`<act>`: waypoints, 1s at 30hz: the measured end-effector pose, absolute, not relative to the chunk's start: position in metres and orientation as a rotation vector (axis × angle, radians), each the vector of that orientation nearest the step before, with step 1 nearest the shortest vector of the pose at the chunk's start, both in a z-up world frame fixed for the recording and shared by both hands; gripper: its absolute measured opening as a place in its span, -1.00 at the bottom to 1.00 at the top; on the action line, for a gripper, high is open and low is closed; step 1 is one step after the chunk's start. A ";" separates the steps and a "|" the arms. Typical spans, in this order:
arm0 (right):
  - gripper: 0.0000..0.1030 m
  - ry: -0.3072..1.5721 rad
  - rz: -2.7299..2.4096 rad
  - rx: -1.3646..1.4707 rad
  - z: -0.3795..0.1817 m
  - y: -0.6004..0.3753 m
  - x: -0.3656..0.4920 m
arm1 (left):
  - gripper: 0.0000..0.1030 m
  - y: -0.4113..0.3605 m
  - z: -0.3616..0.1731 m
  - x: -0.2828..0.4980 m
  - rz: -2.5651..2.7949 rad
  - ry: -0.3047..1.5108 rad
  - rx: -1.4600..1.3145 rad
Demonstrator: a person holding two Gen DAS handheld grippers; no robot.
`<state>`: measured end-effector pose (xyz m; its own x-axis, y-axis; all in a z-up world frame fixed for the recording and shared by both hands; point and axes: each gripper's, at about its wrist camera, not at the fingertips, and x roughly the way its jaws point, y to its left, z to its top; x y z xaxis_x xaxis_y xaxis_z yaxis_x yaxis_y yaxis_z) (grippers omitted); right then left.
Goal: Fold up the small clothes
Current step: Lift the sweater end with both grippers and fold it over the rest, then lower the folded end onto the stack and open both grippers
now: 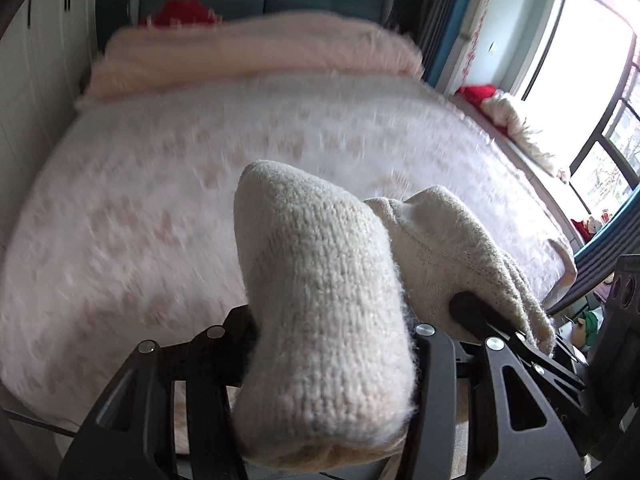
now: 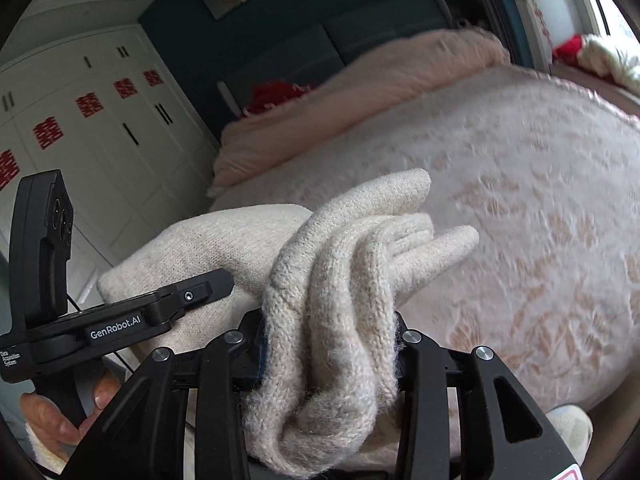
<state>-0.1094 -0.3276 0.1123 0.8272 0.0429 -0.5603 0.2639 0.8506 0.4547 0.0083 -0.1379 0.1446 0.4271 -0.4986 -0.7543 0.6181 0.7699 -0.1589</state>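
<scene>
A cream knitted glove is held up in the air over the bed between both grippers. In the left wrist view my left gripper [image 1: 332, 344] is shut on the glove's cuff end [image 1: 320, 300], which bulges up and hides the fingertips. The right gripper's black finger [image 1: 480, 316] pinches the glove's other end just to the right. In the right wrist view my right gripper [image 2: 332, 344] is shut on the glove's bunched finger end [image 2: 360, 264]; knitted fingers stick out past it. The left gripper [image 2: 188, 296] grips the cuff at left.
Below lies a bed with a pink-white patterned blanket [image 1: 200, 168] and a rolled peach quilt [image 1: 248, 48] at its head. White wardrobes [image 2: 100, 128] stand left. A window sill with red and white cloth [image 1: 504, 108] is right.
</scene>
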 end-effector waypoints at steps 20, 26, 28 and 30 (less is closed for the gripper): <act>-0.26 0.218 0.056 0.287 0.246 -0.255 -0.056 | -0.07 -0.023 0.279 0.024 -0.644 0.450 0.019; -0.19 0.206 0.120 0.284 0.216 -0.251 -0.019 | -0.01 -0.001 0.255 0.052 -0.653 0.414 -0.009; -0.16 0.258 0.115 0.310 0.185 -0.253 -0.003 | 0.03 0.006 0.225 0.072 -0.648 0.466 -0.022; -0.07 0.350 0.125 0.359 0.143 -0.254 0.016 | 0.10 0.010 0.184 0.095 -0.635 0.538 -0.027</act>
<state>0.0165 -0.2539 0.1428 0.9323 0.1812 -0.3130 -0.0582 0.9293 0.3648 0.0947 0.0101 0.1844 0.6735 -0.5706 -0.4699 0.5569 0.8097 -0.1849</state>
